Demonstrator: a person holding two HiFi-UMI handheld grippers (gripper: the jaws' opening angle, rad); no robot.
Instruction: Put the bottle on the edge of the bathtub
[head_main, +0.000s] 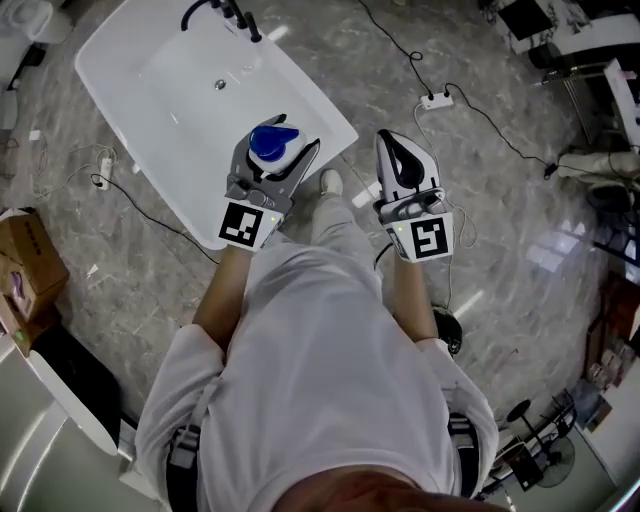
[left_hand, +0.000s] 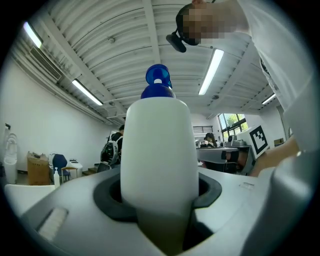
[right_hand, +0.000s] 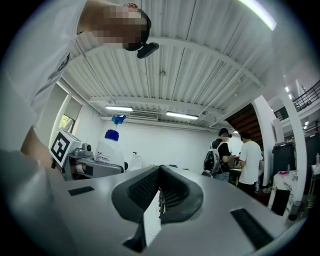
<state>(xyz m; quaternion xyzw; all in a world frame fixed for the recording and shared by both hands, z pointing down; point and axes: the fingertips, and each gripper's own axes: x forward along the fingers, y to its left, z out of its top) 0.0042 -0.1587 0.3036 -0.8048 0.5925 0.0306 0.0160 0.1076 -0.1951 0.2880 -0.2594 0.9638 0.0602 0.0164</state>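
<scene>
A white bottle with a blue pump cap stands between the jaws of my left gripper, which is shut on its body. In the head view the blue cap shows from above, with the left gripper held over the near corner of the white bathtub. My right gripper is beside it to the right, over the floor, shut and empty. The right gripper view shows its ribbed pads pressed together and the bottle off to the left.
The tub has a black faucet at its far end and a drain. Cables and a power strip lie on the marble floor. A cardboard box sits at the left. People stand in the background.
</scene>
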